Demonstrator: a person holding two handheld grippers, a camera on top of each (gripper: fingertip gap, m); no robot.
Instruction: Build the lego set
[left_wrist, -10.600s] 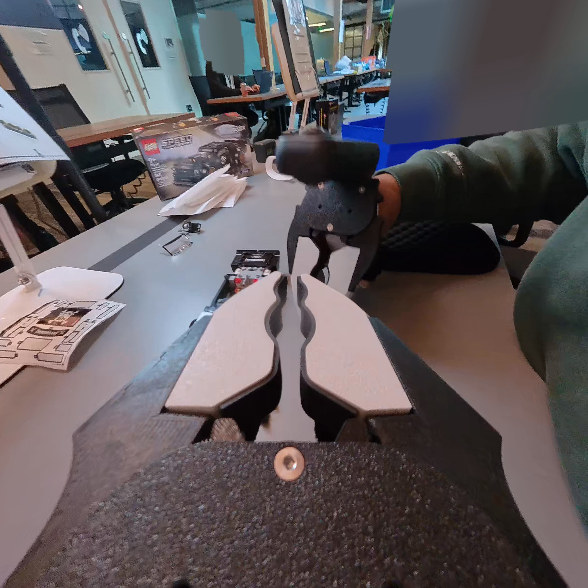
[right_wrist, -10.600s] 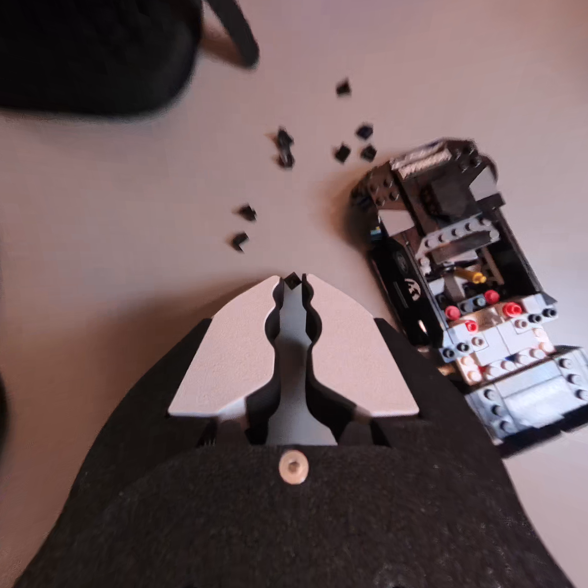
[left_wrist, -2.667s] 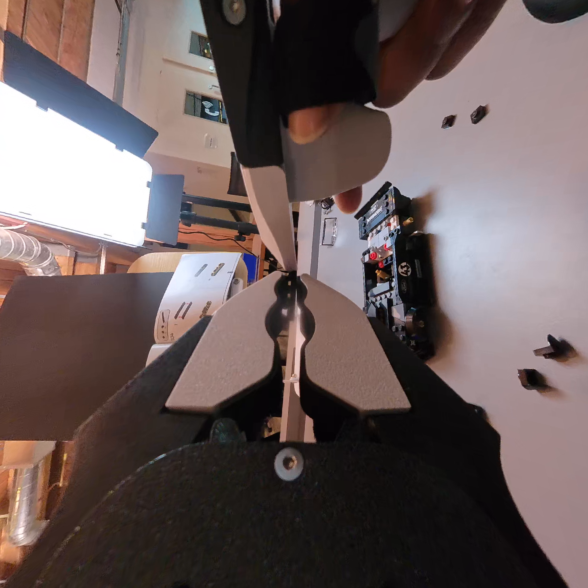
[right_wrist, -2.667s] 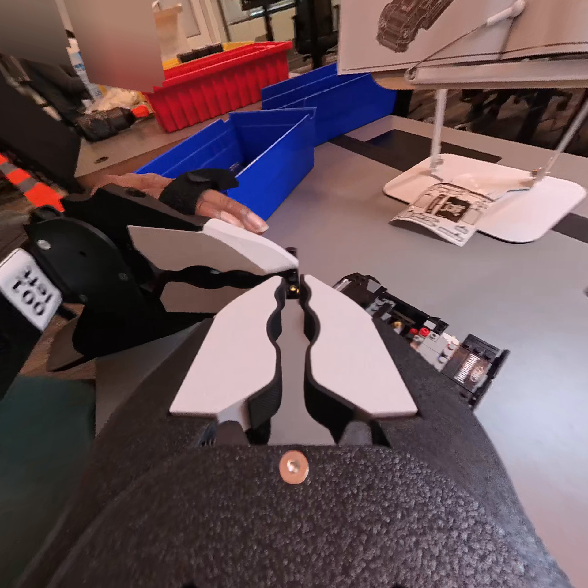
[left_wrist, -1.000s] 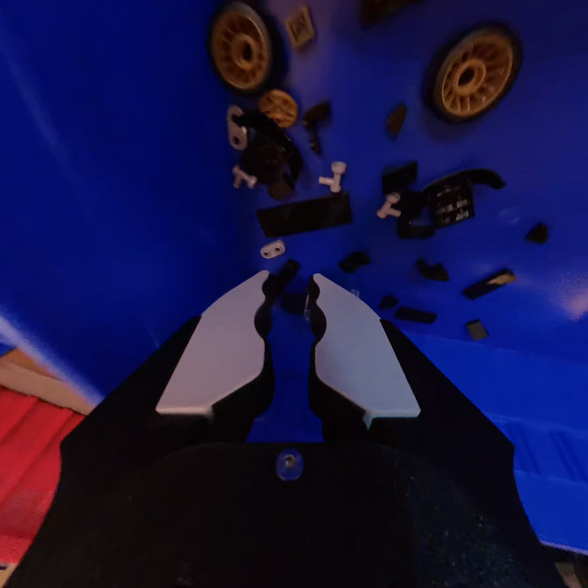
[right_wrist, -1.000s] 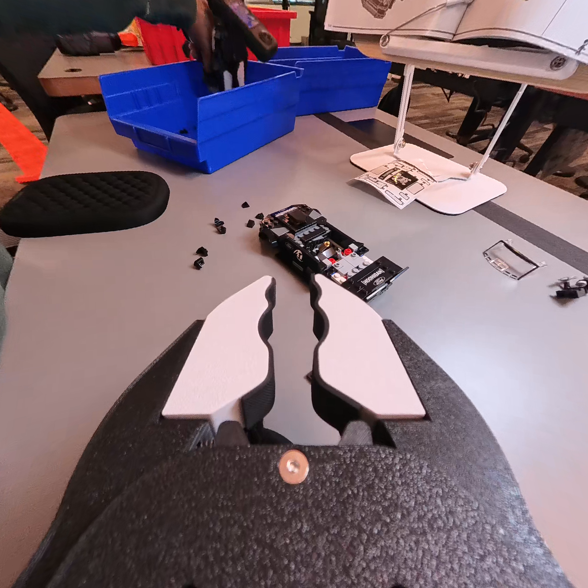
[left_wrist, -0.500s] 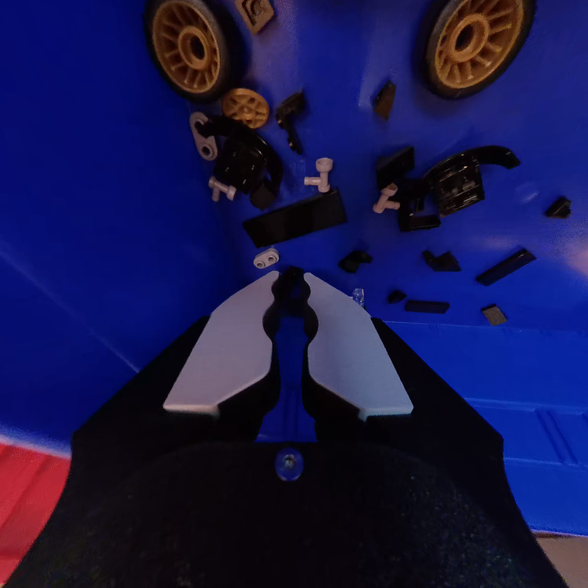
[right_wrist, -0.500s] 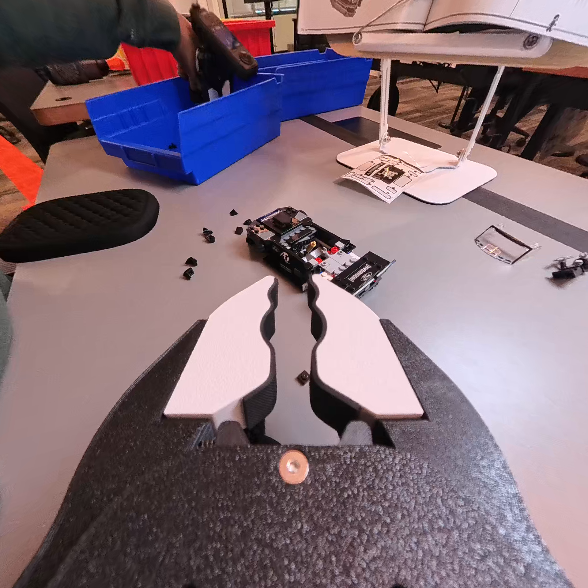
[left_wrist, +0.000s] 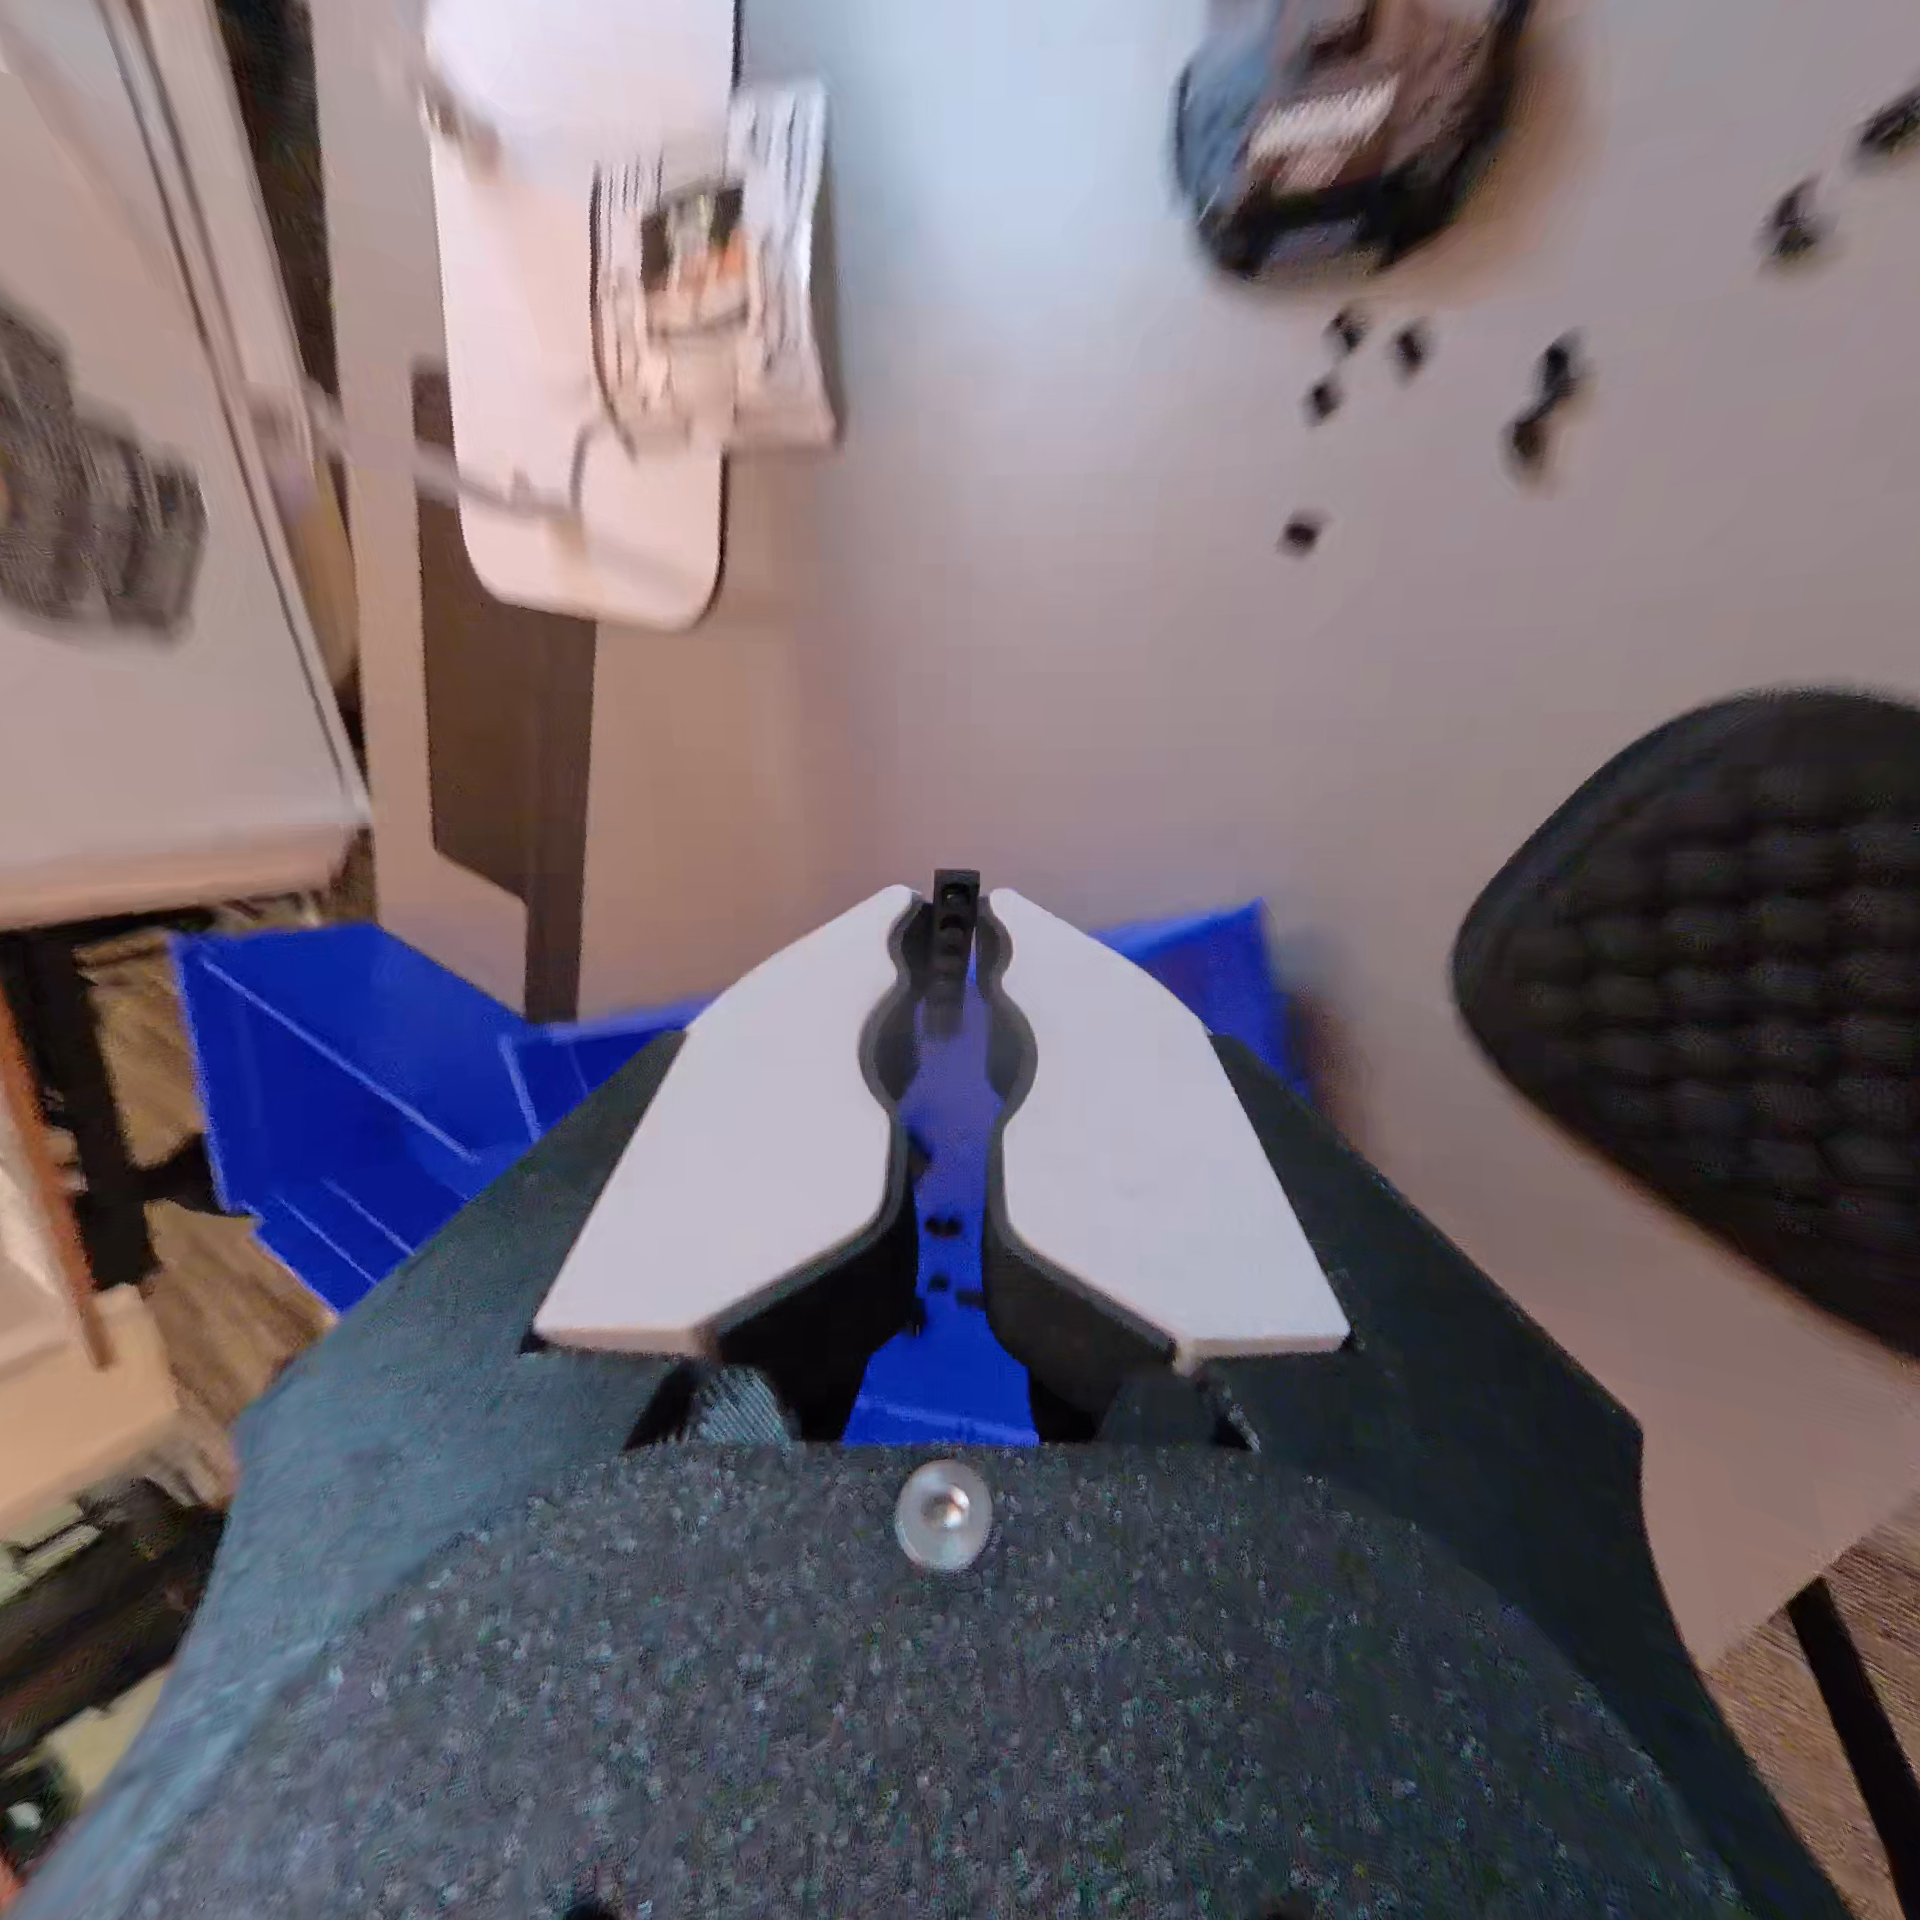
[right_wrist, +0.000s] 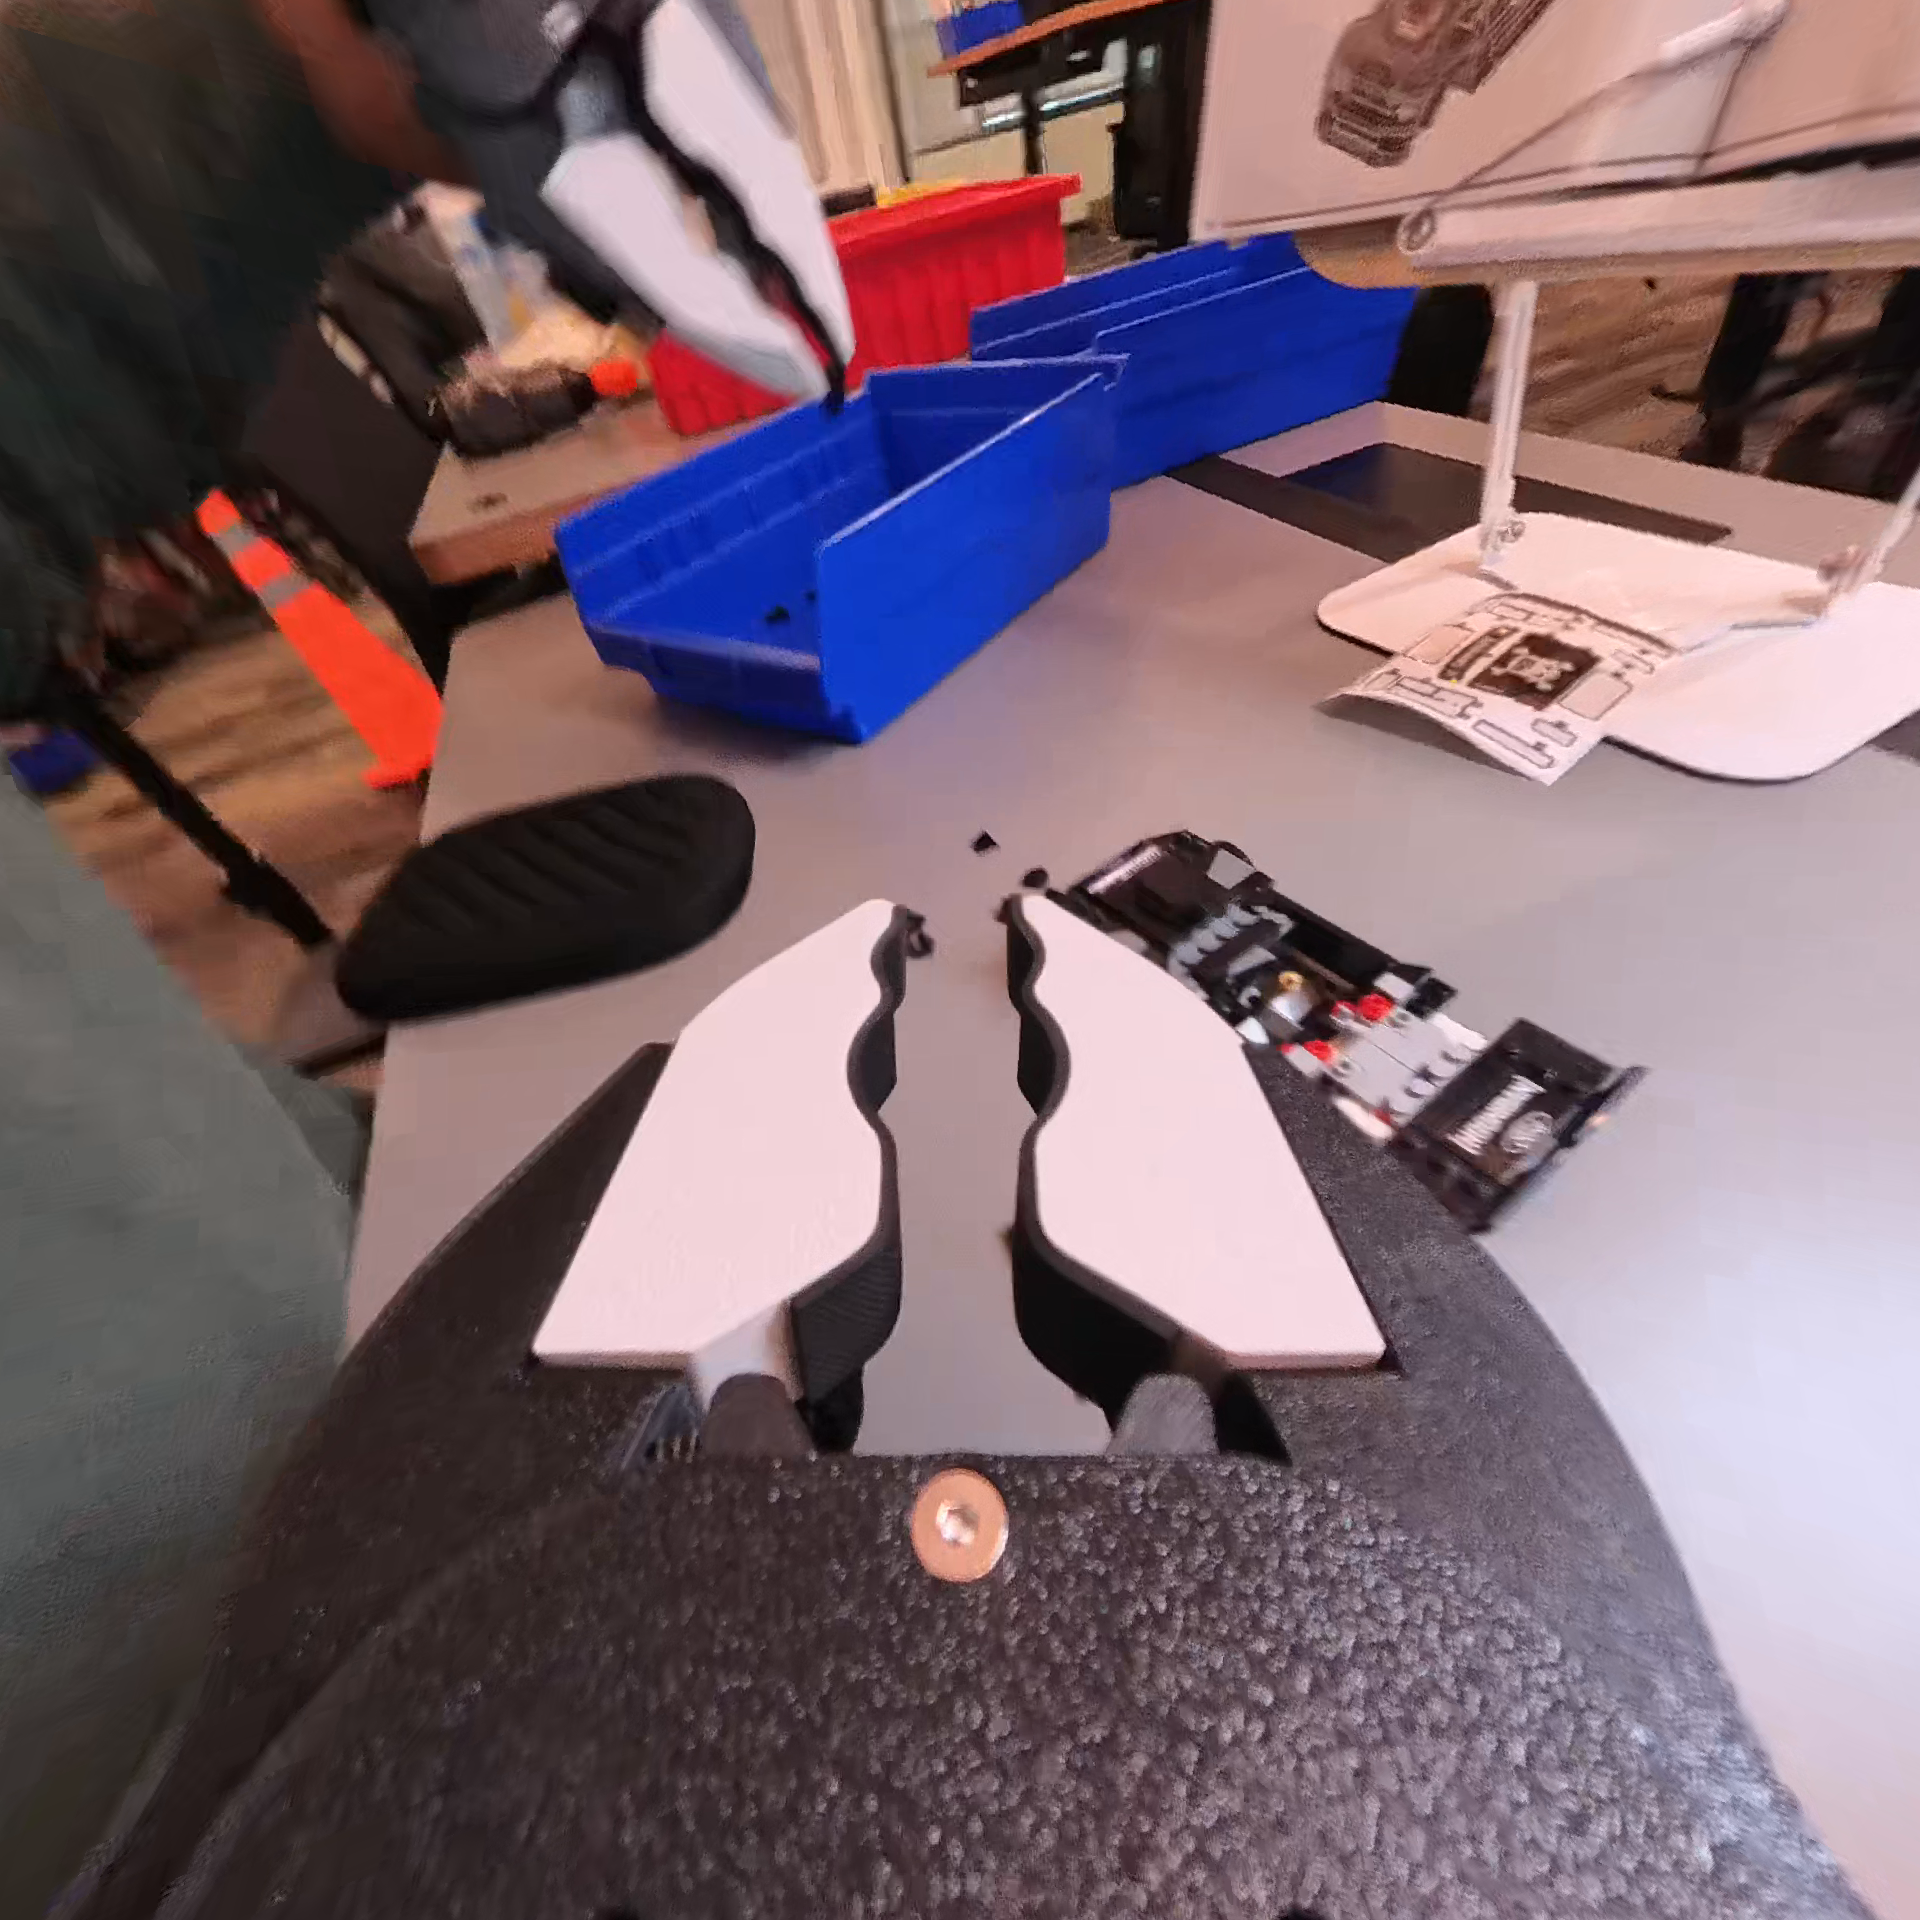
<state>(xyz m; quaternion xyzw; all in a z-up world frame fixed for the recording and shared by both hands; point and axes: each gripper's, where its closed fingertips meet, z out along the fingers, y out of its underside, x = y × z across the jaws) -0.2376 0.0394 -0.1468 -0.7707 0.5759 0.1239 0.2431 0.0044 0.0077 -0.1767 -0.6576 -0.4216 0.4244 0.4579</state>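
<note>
An open office or workshop. Grey worktop (right_wrist: 1351, 862), blue bins (right_wrist: 831, 561), a red bin (right_wrist: 935, 249). More desks (right_wrist: 1039, 31) stand behind.

A grey table (right_wrist: 1351, 831) stands on a brown patterned floor (right_wrist: 156, 727).

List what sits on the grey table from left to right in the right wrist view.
Black ribbed pad → blue bin → partly built lego car → printed sheet at the white stand base.

Black padded rest (right_wrist: 540, 894) near the grey tabletop (right_wrist: 1143, 727) edge; orange traffic cone (right_wrist: 332, 644) on the floor; red bin (right_wrist: 935, 260) beyond.
</note>
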